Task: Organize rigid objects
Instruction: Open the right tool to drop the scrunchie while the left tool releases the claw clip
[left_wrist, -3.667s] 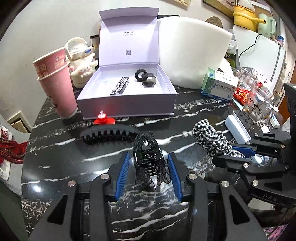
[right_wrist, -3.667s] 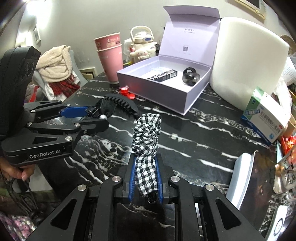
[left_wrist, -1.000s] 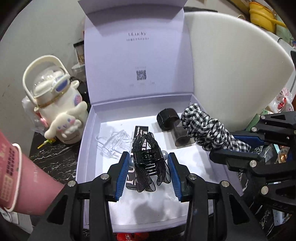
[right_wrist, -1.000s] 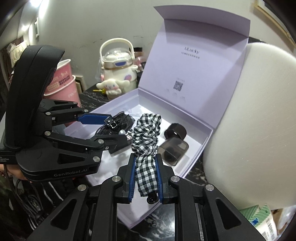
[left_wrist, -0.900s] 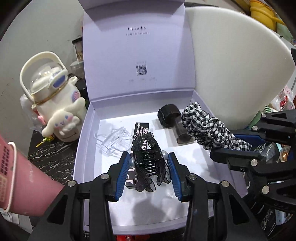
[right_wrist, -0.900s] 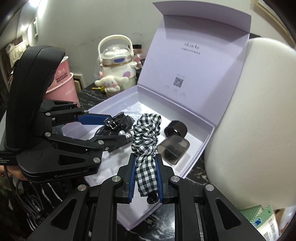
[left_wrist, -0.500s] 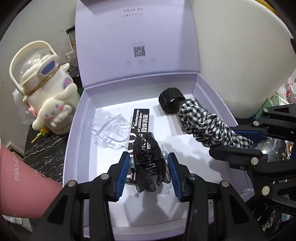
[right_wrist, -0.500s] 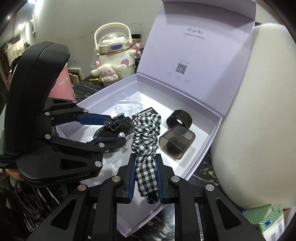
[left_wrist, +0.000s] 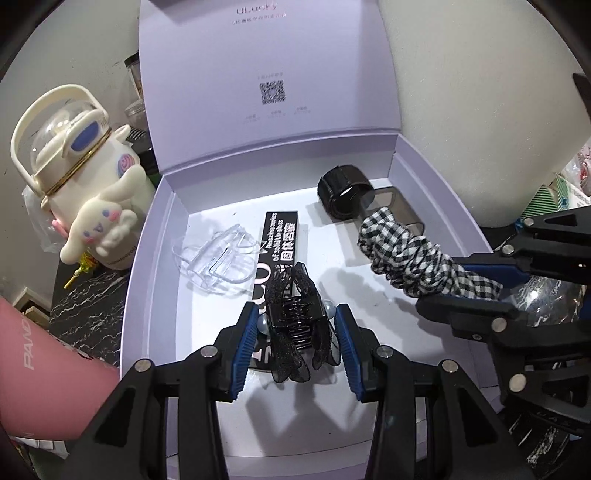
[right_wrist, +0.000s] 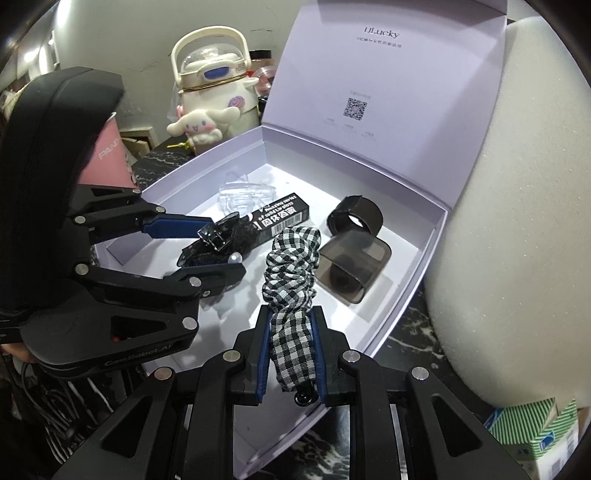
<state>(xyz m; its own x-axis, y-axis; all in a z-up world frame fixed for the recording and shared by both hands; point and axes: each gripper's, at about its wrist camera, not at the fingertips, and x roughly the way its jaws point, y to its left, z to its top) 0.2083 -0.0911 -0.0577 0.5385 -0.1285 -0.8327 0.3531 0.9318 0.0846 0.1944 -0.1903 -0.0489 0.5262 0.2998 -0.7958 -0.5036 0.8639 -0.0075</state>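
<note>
My left gripper (left_wrist: 295, 325) is shut on a black lace hair clip (left_wrist: 295, 325) with pearl beads and holds it low over the floor of the open lilac gift box (left_wrist: 147, 280). My right gripper (right_wrist: 290, 332) is shut on a black-and-white checked hair clip (right_wrist: 291, 266), also held over the box floor, to the right of the left gripper (right_wrist: 214, 251). In the box lie a clear plastic clip (left_wrist: 218, 262), a black lip-gloss carton (left_wrist: 282, 236), a black ring clip (left_wrist: 341, 192) and a smoky square clip (right_wrist: 354, 267).
The box lid (left_wrist: 266, 74) stands upright behind. A large white foam block (right_wrist: 517, 221) stands right of the box. A cream cartoon-dog kettle (left_wrist: 85, 192) and pink cups (left_wrist: 40, 362) stand to the left. A green-and-white carton (right_wrist: 532, 432) lies on the black marble table (right_wrist: 332, 443).
Both grippers have carried their clips from the table into the box. Over the last second they have sunk lower toward its floor. Both stay shut on their clips.
</note>
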